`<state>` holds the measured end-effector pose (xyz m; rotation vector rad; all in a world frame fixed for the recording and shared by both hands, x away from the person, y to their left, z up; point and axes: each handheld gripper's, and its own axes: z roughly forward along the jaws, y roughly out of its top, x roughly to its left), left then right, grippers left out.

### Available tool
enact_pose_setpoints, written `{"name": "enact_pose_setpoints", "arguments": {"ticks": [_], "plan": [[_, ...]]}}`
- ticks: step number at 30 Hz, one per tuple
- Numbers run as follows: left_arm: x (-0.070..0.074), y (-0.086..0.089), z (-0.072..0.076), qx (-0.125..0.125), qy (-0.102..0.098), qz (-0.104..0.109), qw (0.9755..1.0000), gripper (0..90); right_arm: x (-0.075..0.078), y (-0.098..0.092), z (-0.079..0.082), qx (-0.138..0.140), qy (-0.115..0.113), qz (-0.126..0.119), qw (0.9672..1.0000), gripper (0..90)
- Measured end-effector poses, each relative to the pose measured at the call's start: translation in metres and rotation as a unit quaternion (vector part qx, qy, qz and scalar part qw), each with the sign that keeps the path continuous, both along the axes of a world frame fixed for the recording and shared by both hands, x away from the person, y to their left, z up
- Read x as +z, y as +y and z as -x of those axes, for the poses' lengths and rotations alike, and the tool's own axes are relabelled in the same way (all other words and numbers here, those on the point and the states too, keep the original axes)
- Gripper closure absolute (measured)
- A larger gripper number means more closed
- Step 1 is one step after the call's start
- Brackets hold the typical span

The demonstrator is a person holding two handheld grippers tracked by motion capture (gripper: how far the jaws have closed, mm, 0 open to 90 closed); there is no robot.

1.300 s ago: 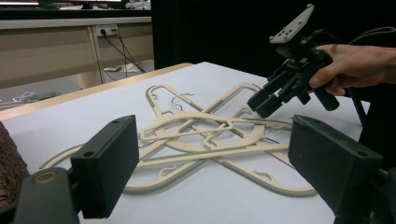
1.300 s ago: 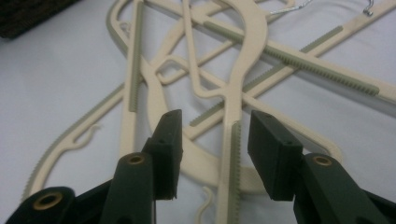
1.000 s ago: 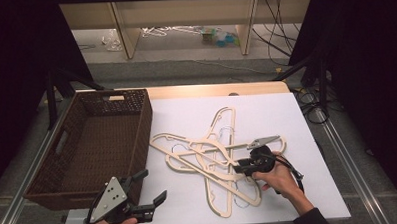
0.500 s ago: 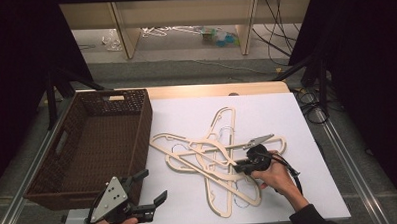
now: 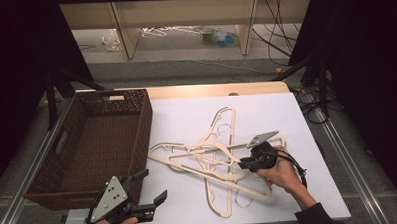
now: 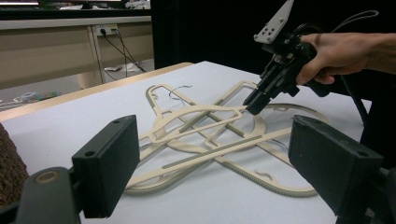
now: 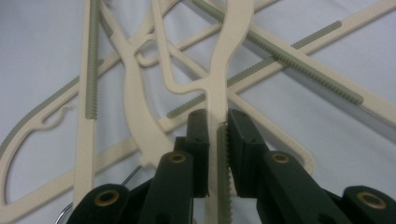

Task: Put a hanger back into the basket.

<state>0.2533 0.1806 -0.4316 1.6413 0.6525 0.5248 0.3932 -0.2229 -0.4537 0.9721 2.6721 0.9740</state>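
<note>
Right hand-held gripper (image 7: 217, 135): jaws just closed, clamped on ribbed arm of cream plastic hanger (image 7: 218, 84), top of tangled hanger pile (image 5: 213, 161) on white tabletop (image 5: 186, 117). Lift to be slow, vertical, neighbours shaken free. Left hand-held gripper (image 5: 146, 189) wide open, empty, beside brown wicker basket (image 5: 139, 119).

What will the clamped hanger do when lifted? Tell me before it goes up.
The hanger looks thin and flat, so it is probably light and fairly stiff. It lies interlocked with the other hangers, so it may snag and drag them along. The right gripper is shut on a ribbed strip, which should limit slipping, though a grip near one end may let it swing.
</note>
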Motion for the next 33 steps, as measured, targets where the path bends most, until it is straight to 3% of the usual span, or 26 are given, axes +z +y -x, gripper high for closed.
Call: {"name": "enact_pose_setpoints", "arguments": {"ticks": [5,8,9,10,11,14,17,19,22,25,28,29,30,33], "plan": [[0.000,-0.002,-0.004,-0.003,0.006,0.009,0.9999,16.4,0.012,-0.007,0.011,0.025,-0.008,0.018,0.9995,79.5],[0.000,-0.008,-0.008,-0.004,0.012,0.000,0.9999,16.7,0.016,-0.010,0.016,0.033,-0.008,0.021,0.9992,79.6],[0.000,-0.011,-0.010,-0.006,0.017,0.000,0.9998,16.8,0.018,-0.013,0.019,0.040,-0.009,0.024,0.9989,79.6],[0.001,-0.024,-0.017,-0.012,0.027,-0.012,0.9995,16.8,0.019,-0.014,0.021,0.040,-0.015,0.023,0.9988,79.6],[0.001,-0.024,-0.017,-0.012,0.027,-0.012,0.9995,17.1,0.019,-0.014,0.021,0.040,-0.015,0.023,0.9988,79.6],[0.002,-0.047,-0.030,-0.025,0.026,-0.032,0.9988,17.8,0.025,-0.021,0.029,0.042,-0.024,0.035,0.9982,79.6],[0.001,-0.073,-0.044,-0.051,0.052,-0.070,0.9949,18.0,0.026,-0.028,0.041,0.039,-0.040,0.030,0.9980,79.6],[-0.001,-0.089,-0.055,-0.061,0.058,-0.092,0.9923,18.0,0.026,-0.031,0.042,0.047,-0.050,0.031,0.9971,79.6],[-0.005,-0.109,-0.074,-0.080,0.066,-0.116,0.9878,16.4,0.030,-0.036,0.050,0.048,-0.045,0.032,0.9973,79.6],[-0.010,-0.124,-0.093,-0.079,0.101,-0.133,0.9828,20.6,0.032,-0.042,0.055,0.051,-0.050,0.027,0.9971,79.6],[-0.016,-0.135,-0.108,-0.078,0.107,-0.148,0.9800,22.0,0.033,-0.044,0.057,0.054,-0.051,0.029,0.9968,79.6],[-0.019,-0.139,-0.116,-0.086,0.113,-0.161,0.9767,24.2,0.033,-0.045,0.057,0.058,-0.057,0.029,0.9963,79.6],[-0.019,-0.139,-0.116,-0.086,0.113,-0.161,0.9767,24.3,0.033,-0.045,0.057,0.058,-0.057,0.029,0.9963,79.6],[-0.022,-0.146,-0.124,-0.094,0.121,-0.172,0.9731,28.2,0.035,-0.045,0.061,0.064,-0.053,0.029,0.9962,79.6]]}}
